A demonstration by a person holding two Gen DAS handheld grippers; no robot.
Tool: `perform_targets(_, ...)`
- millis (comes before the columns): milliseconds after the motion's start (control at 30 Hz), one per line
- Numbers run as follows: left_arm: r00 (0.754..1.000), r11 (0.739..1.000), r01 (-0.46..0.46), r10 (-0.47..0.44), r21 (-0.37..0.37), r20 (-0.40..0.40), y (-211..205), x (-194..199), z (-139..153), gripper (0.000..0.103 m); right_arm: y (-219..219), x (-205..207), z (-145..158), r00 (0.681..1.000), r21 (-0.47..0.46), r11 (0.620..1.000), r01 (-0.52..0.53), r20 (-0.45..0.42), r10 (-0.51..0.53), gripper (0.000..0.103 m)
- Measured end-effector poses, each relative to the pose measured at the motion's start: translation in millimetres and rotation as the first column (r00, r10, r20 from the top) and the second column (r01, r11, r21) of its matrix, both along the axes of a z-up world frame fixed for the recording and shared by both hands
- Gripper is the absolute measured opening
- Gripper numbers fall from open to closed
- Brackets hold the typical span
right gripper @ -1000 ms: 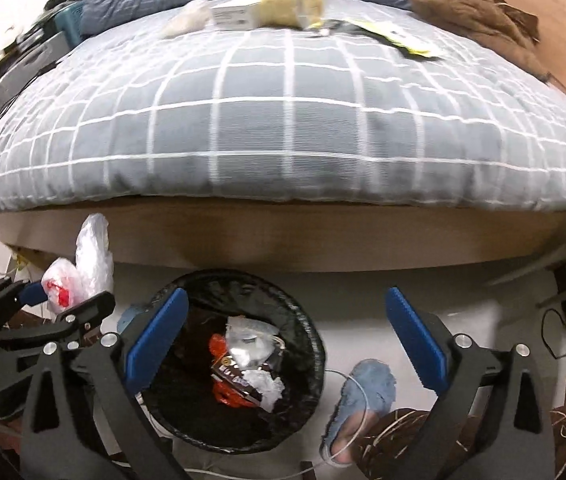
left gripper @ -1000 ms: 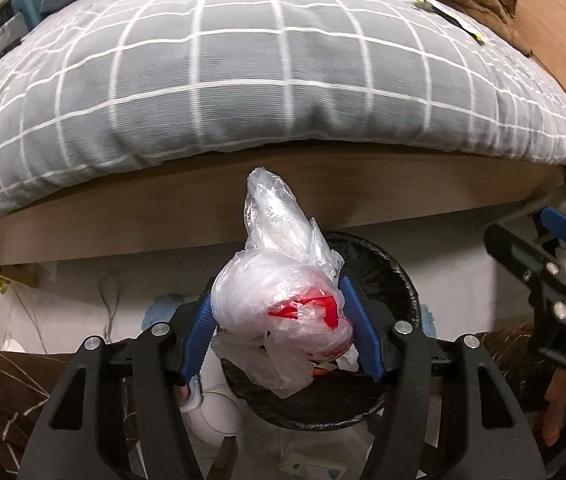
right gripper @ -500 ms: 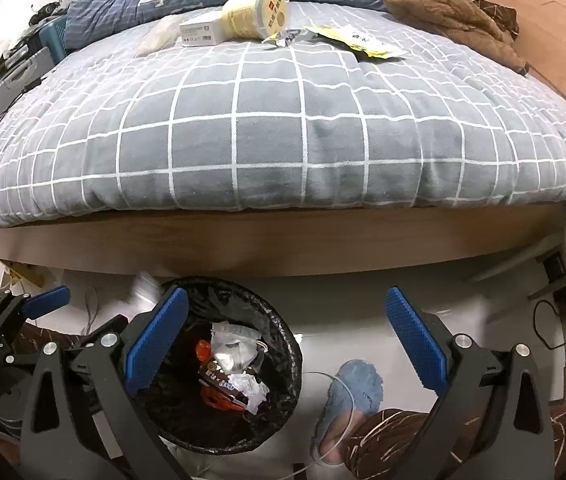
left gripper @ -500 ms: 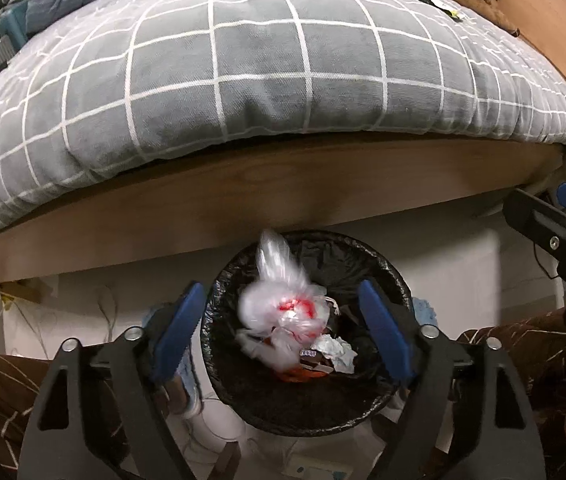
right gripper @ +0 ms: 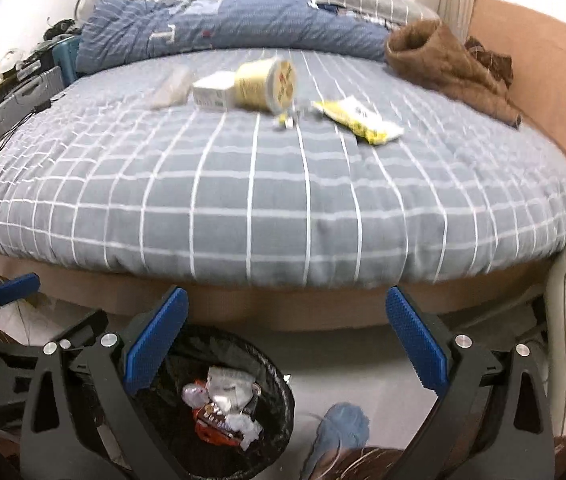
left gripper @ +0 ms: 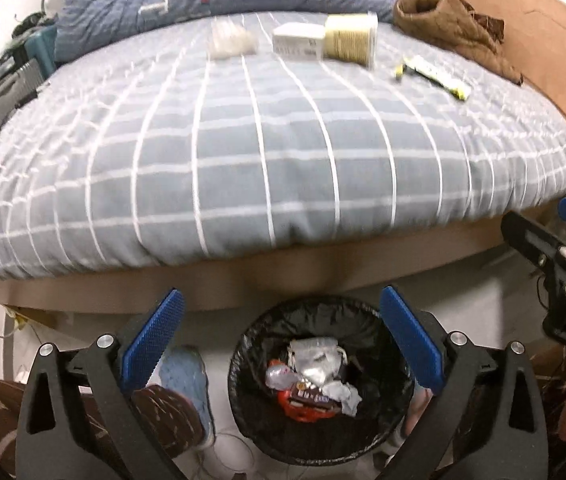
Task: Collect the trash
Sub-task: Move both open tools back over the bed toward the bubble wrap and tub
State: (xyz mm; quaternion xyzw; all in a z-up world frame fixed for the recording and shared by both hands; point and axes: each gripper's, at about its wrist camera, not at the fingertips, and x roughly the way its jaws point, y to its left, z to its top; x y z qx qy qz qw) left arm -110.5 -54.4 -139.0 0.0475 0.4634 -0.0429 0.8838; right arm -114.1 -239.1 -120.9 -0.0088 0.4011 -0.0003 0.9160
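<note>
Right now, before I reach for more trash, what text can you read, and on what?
"T": on the blue duvet.
"DA": on the right hand-held gripper body, seen from the left wrist; the rest is cut off.
Too blurred to read: print on the white box, yellow tub, yellow packet and brown wrapper in the bin.

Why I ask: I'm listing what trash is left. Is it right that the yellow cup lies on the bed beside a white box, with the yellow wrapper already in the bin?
Not quite. The yellow wrapper lies on the bed, not in the bin, as the right wrist view shows. The yellow cup does lie beside the white box.
</note>
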Motion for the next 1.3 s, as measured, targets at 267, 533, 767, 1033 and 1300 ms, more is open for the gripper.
perform_targets(267, 0.996, 0.999, -0.02, 0.022, -0.035, 0.083, 4.6, 15.7, 37.1, 0.097, 2.1, 13.2, 31.1, 0.995, -0.012, 1.0, -0.001, 0.102, 0.002, 0.095)
perform_targets(533, 0.991, 0.998, -0.029, 0.036, -0.053, 0.13, 8.2, 41.8, 61.0, 0.097, -2.3, 39.5, 60.8, 0.984, 0.004, 1.0, 0.012, 0.179, -0.013, 0.095)
perform_targets(767, 0.982, 0.997, -0.06, 0.068, -0.05, 0.174, 19.8, 76.5, 79.9, 0.097, -7.3, 70.0, 75.0, 0.979, 0.023, 1.0, 0.02, 0.203, -0.024, 0.095)
perform_targets(1033, 0.978, 0.995, -0.09, 0.095, -0.039, 0.187, 31.6, 130.7, 87.5, 0.097, -4.4, 112.7, 68.3, 0.984, 0.024, 1.0, 0.011, 0.176, -0.015, 0.095)
perform_targets(1300, 0.979, 0.992, -0.117, 0.124, -0.051, 0.162, 45.4, 188.8, 84.3, 0.097, 3.1, 164.4, 62.1, 0.988, 0.022, 1.0, 0.003, 0.152, -0.006, 0.095)
